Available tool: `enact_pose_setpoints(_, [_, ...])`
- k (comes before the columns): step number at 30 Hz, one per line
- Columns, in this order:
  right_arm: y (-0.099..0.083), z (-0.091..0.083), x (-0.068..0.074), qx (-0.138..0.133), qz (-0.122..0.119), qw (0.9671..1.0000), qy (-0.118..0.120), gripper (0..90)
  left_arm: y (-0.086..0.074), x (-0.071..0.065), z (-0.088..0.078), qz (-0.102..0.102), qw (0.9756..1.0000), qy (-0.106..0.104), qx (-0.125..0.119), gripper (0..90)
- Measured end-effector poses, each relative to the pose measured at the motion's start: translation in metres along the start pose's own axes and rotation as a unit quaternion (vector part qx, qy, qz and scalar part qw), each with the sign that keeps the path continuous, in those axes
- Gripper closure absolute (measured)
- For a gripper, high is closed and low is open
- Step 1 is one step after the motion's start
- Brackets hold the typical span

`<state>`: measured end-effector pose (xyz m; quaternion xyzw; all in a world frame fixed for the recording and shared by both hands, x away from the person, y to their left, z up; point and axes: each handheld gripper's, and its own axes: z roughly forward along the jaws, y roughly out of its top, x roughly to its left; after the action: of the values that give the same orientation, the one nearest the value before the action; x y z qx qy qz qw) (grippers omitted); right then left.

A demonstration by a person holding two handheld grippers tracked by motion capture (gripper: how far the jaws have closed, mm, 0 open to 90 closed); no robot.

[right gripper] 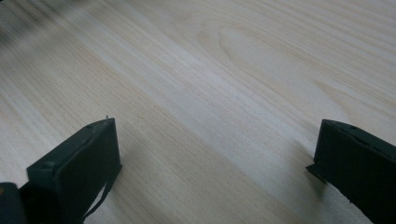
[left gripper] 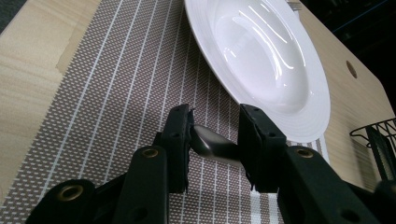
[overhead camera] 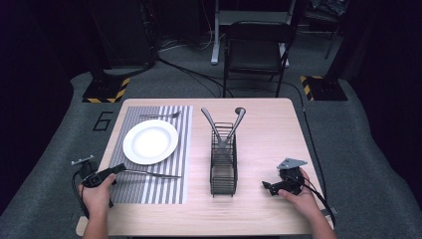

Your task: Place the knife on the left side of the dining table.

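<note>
We look along the left gripper [left gripper: 215, 140], whose two black jaws rise from the bottom of the frame. Between them sits the metal handle [left gripper: 215, 143] of a utensil; it touches the left jaw, and whether the right jaw presses it we cannot tell. Beneath lies a brown woven placemat [left gripper: 116, 93] with thin white stripes, on a pale wooden table [left gripper: 28, 70]. A glossy white plate [left gripper: 266, 60] fills the upper right. At the right edge we see part of a black wire basket [left gripper: 378, 140].
</note>
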<state>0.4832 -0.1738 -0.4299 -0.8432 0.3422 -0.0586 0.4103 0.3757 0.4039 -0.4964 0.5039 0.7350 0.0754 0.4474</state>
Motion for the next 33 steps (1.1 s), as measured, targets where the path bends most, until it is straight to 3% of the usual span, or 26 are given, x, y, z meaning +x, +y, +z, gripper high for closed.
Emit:
enact_pose_setpoints(6, [0.000,0.000,0.000,0.000,0.000,1.0000,0.000,0.0,-0.002,0.005,0.003,-0.006,1.0000,0.003,0.005,63.9])
enact_pose_setpoints(21, [0.000,0.000,0.000,0.000,0.000,1.0000,0.000,0.0,-0.006,0.010,0.012,-0.001,0.9994,0.018,0.029,61.7])
enact_pose_setpoints(33, [0.000,0.000,0.000,0.000,0.000,1.0000,0.000,0.0,-0.007,0.013,0.014,0.007,0.9991,0.026,0.034,60.3])
